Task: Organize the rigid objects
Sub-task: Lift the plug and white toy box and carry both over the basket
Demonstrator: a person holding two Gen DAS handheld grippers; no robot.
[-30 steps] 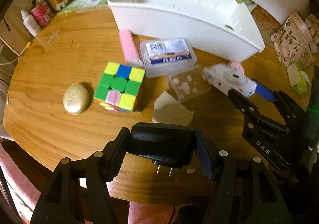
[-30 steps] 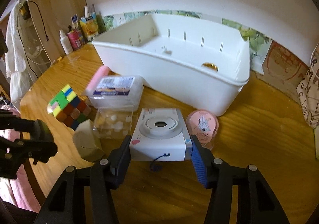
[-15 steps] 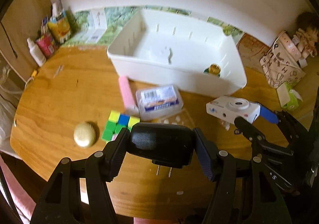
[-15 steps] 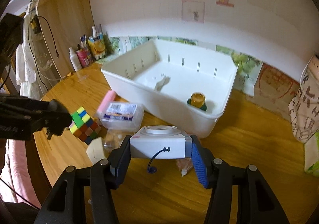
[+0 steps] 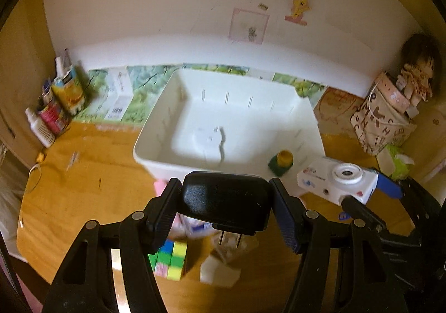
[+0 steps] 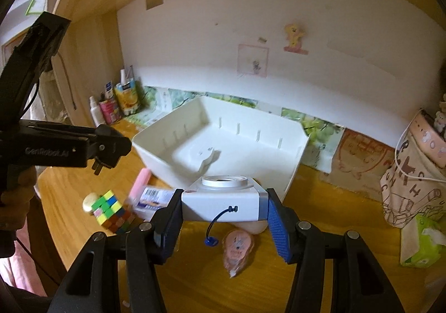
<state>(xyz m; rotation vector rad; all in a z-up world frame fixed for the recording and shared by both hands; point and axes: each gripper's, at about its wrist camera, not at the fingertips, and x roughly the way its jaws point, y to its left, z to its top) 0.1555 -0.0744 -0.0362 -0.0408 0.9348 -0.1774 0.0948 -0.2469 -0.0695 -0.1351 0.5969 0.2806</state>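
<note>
At the far left of the right wrist view, a hand (image 6: 12, 201) holds the left gripper (image 6: 107, 150) up over the wooden table (image 6: 67, 201), its jaws pinching a black plug adapter (image 5: 225, 205) with the two prongs pointing down. Below it, at lower left, a colourful puzzle cube (image 6: 110, 211) lies on the table beside a pink stick (image 6: 140, 183) and a clear labelled box (image 6: 153, 198). At the middle of the frame sits the white bin (image 6: 220, 143), open-topped and against the wall; in the left wrist view a small yellow-and-green item (image 5: 280, 162) rests in its near right corner. Just in front of the bin, low in the frame, the right gripper (image 6: 223, 207) clamps a white toy camera (image 6: 221, 198) by its two ends, lens ring up, a blue cord dangling from its near face. The camera hangs above a pink round packet (image 6: 237, 246) on the table. At the far right stand a patterned bag (image 6: 412, 185) and a green tissue pack (image 6: 423, 243).
</note>
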